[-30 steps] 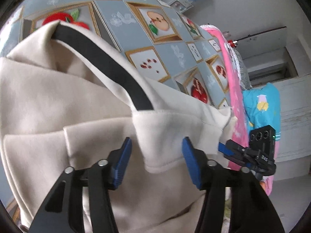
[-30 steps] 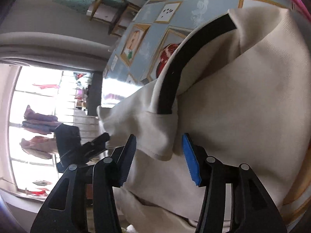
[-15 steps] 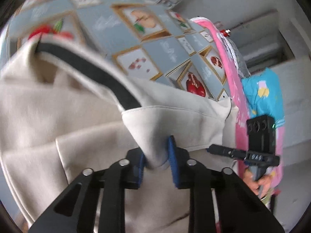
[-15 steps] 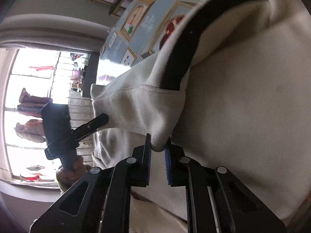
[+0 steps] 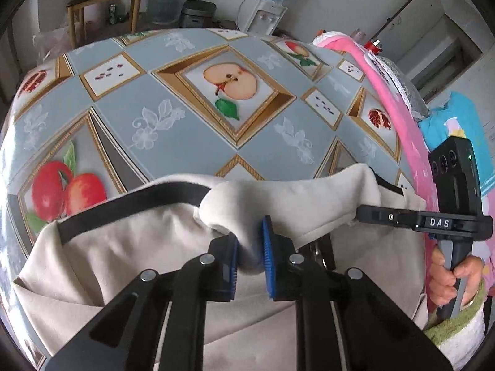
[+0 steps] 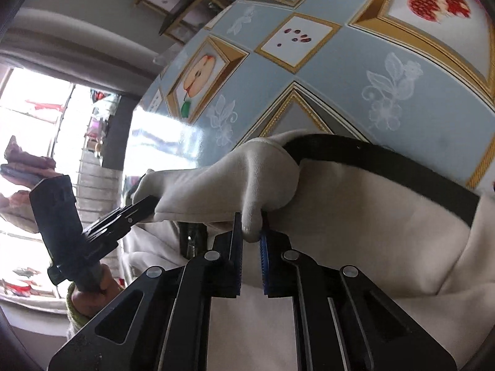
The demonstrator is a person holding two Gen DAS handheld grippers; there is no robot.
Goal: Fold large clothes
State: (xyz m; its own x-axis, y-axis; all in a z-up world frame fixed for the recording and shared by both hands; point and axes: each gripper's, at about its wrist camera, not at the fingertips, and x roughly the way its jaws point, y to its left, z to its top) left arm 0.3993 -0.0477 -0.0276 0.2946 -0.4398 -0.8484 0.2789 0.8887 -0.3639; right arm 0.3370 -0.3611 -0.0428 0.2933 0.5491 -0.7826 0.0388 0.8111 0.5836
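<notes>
Spread over a fruit-patterned surface (image 5: 173, 114): a cream garment (image 5: 130, 247) with a black band (image 5: 133, 204), covering the near part and bunched into a raised fold at the near edge. Clamped on that fold from the near side, left tongs (image 5: 250, 249), blue pads (image 5: 268, 247) pressed into cream cloth, narrow gap filled by fabric. Further along the same fold, right tongs (image 6: 250, 241), likewise pinched onto a cream tuck beside the band's end. Seen from each camera, the other tongs gripping the fold's far end.
</notes>
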